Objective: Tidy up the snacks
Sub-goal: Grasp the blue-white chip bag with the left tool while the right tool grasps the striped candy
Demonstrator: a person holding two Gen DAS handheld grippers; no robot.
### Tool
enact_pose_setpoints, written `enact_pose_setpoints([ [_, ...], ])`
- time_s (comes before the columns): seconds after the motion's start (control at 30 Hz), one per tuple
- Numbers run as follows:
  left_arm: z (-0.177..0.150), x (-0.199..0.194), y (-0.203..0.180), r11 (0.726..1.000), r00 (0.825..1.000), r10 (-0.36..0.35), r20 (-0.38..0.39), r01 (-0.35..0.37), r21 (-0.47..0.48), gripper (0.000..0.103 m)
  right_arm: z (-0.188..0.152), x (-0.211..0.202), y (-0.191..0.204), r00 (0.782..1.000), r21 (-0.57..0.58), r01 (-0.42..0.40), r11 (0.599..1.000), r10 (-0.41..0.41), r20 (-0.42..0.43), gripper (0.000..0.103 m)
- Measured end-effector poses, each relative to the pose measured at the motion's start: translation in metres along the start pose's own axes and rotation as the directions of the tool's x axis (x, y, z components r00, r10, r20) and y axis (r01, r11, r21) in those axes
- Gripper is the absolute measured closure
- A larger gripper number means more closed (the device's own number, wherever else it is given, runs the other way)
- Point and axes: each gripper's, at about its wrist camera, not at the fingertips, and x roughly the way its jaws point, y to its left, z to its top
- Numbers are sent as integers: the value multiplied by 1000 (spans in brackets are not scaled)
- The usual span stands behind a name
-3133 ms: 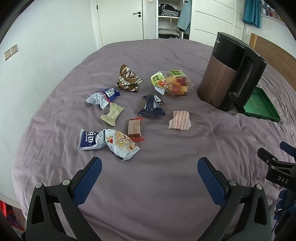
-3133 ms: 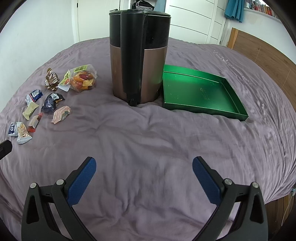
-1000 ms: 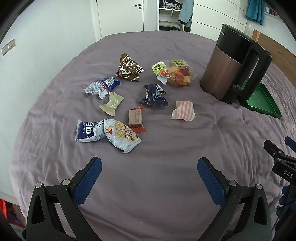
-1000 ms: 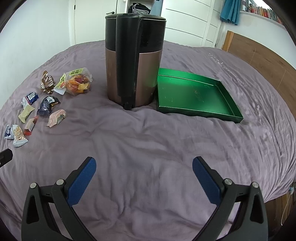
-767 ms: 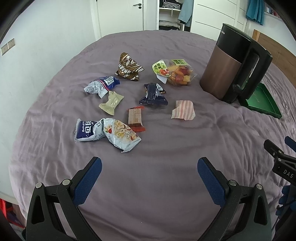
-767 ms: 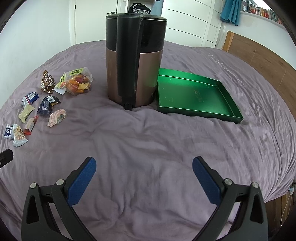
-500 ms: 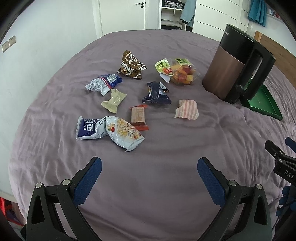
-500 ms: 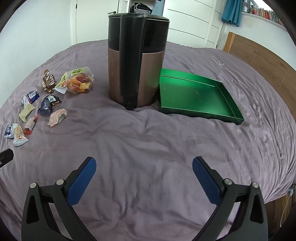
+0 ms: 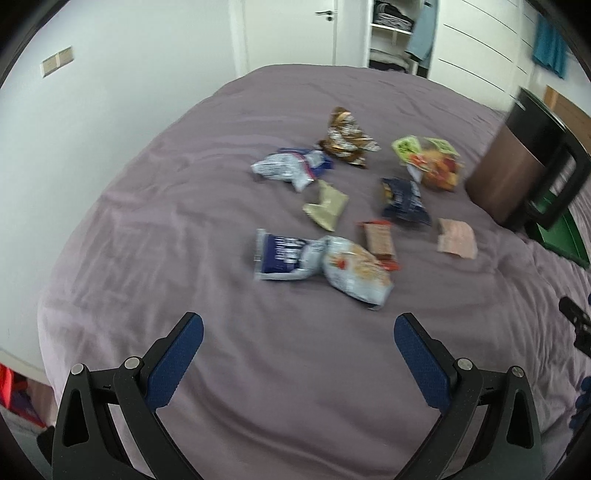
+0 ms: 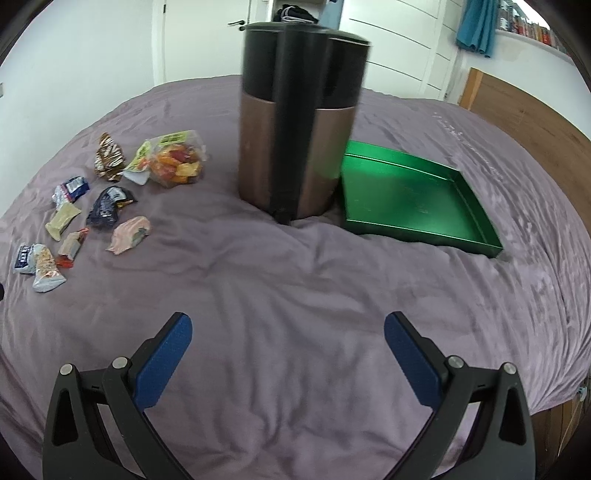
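Snack packets (image 9: 343, 206) lie scattered on the purple bed (image 9: 184, 240), left of a kettle (image 10: 299, 125).
A green tray (image 10: 413, 192) sits empty, touching the kettle's right side. The left gripper (image 9: 299, 332) hangs spread wide and released just near of the packets; the right gripper (image 10: 288, 328), equally spread and holding nothing, faces the kettle.

A bedroom in a home is shown. A wide bed (image 10: 295, 280) covered by a mauve sheet fills both views, with a wooden headboard (image 10: 524, 118) at its far side. Beyond it, white wardrobe doors (image 10: 399, 40), an open closet with folded clothes (image 9: 391, 22), and a white door (image 9: 291, 33) with a handle are seen. A teal garment (image 10: 476, 26) is hung by a bookshelf (image 10: 532, 29).
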Motion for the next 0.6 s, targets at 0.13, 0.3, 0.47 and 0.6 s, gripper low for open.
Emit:
enact_pose_setpoints([
  [0.13,4,7,13,999,1000,-3,-10,3,-42,1,6,6,19,999,-12,-53,999,53,-10,0],
  [0.3,9,26,9,994,998,-16,-53,10,-107,1,18,15,48,994,-49,-108,993,107,-22,0],
  [0.47,18,44,1,977,997,6,-82,-23,-211,1,30,29,75,989,-90,-149,985,146,-38,0],
  [0.6,29,62,1,954,993,56,-100,-83,-289,1,38,43,89,982,-93,-185,978,180,-54,0],
])
